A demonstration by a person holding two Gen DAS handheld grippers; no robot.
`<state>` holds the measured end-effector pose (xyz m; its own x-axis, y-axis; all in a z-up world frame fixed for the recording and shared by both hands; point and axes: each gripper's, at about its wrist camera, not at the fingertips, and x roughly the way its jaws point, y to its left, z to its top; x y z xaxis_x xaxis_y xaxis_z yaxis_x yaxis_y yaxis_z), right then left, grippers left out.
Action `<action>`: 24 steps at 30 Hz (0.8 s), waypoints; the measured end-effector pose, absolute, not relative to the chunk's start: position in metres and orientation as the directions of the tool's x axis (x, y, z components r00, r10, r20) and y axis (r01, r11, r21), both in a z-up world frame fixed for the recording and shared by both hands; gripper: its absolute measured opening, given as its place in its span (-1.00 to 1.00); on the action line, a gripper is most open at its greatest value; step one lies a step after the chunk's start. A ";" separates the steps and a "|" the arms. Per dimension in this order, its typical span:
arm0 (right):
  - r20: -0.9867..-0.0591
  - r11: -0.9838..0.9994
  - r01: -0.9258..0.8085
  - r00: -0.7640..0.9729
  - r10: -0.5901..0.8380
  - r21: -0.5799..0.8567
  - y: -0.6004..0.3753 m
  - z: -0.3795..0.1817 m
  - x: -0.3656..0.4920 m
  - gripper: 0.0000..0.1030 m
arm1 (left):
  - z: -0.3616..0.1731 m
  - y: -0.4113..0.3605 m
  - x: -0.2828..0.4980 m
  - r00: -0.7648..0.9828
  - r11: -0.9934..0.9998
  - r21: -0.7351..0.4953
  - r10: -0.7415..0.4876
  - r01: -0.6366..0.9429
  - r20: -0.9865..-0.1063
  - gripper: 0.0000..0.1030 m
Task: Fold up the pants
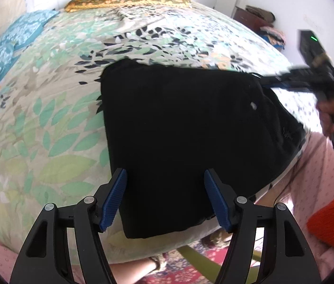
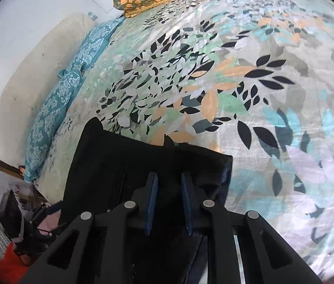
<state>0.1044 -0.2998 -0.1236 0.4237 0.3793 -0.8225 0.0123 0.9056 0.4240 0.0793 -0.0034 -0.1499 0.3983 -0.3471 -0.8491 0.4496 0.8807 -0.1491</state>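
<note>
I see the black pants (image 1: 185, 137) folded into a flat square on my leafy bedspread (image 1: 48, 118), my left claw (image 1: 164, 184) wide open above their near edge holding nothing, and my right claw (image 2: 169, 177) partly open by their far corner, gripping nothing I can see.

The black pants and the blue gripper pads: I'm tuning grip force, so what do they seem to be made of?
The black pants look like soft matte knit or fleece: no sheen, thick rounded folded edges; the exact fabric is unclear. The blue pads on the left gripper look like ribbed rubber or soft plastic, with fine ridges across their faces.
</note>
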 end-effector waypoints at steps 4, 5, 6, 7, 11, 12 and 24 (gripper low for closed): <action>-0.833 0.935 -0.124 0.427 0.353 0.332 -0.280 -0.083 0.061 -0.54 | -0.139 -0.003 0.088 0.412 0.909 -0.149 -0.317 0.390 -0.854 0.45; -0.836 0.937 -0.152 0.423 0.349 0.314 -0.275 -0.078 0.048 -0.54 | -0.137 -0.005 0.089 0.419 0.913 -0.134 -0.302 0.385 -0.856 0.45; -0.842 0.938 -0.173 0.415 0.345 0.299 -0.269 -0.077 0.037 -0.54 | -0.135 -0.008 0.089 0.428 0.917 -0.111 -0.282 0.383 -0.859 0.46; -0.849 0.939 -0.187 0.403 0.342 0.289 -0.263 -0.079 0.029 -0.54 | -0.135 -0.011 0.090 0.431 0.918 -0.096 -0.271 0.384 -0.861 0.46; -0.876 0.945 -0.207 0.366 0.313 0.251 -0.238 -0.098 0.010 -0.53 | -0.137 -0.021 0.089 0.432 0.918 -0.046 -0.229 0.395 -0.872 0.46; -0.883 0.949 -0.210 0.362 0.299 0.235 -0.234 -0.105 0.007 -0.54 | -0.138 -0.022 0.089 0.431 0.917 -0.035 -0.221 0.398 -0.875 0.46; -0.906 0.965 -0.204 0.356 0.230 0.165 -0.225 -0.124 -0.001 -0.53 | -0.142 -0.026 0.089 0.436 0.914 0.018 -0.177 0.406 -0.882 0.46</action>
<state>-0.0011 -0.2249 -0.1237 0.3559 0.2301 -0.9058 -0.2044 0.9649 0.1648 0.0886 -0.0264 -0.1416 0.4363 -0.1768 -0.8823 0.4059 0.9137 0.0177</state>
